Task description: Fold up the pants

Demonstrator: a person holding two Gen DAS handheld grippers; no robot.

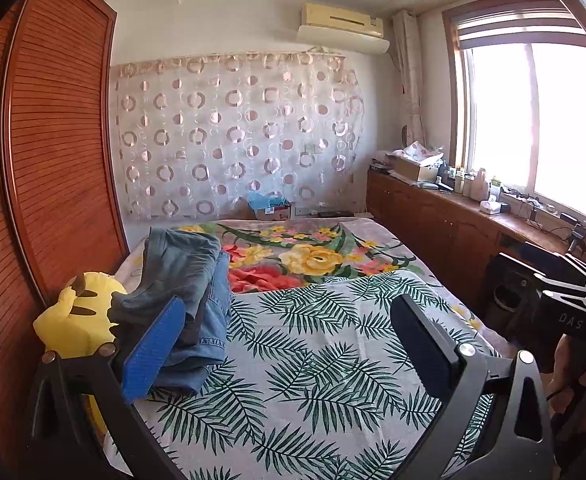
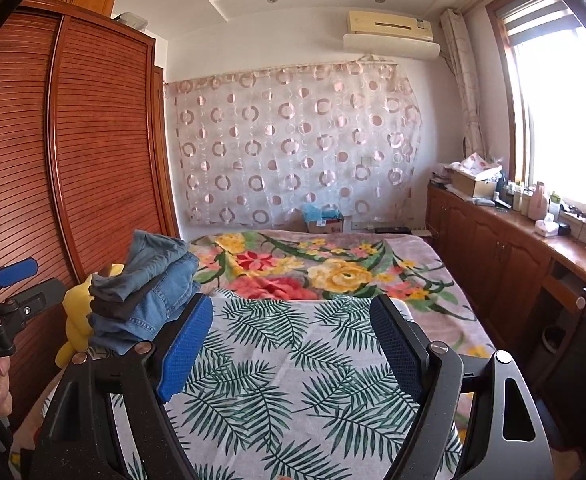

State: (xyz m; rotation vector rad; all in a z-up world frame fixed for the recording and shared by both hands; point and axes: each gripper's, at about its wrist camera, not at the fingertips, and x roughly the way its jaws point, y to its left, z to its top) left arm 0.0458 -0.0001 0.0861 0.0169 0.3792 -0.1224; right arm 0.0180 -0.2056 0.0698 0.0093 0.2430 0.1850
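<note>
My left gripper [image 1: 289, 328] has its 2 fingers wide apart with nothing between them. My right gripper [image 2: 291, 334] is wide apart too, with nothing in it. Both hang over the leaf sheet [image 1: 313, 360] on the bed [image 2: 433, 280]. Just past my left gripper's blue pad [image 1: 153, 350], the pants [image 1: 189, 280] lie folded in a pile near the left edge of the bed. A yellow toy [image 1: 79, 316] sits right beside them. Farther back is the flower blanket [image 1: 313, 256], then the circle curtain [image 1: 233, 136].
</note>
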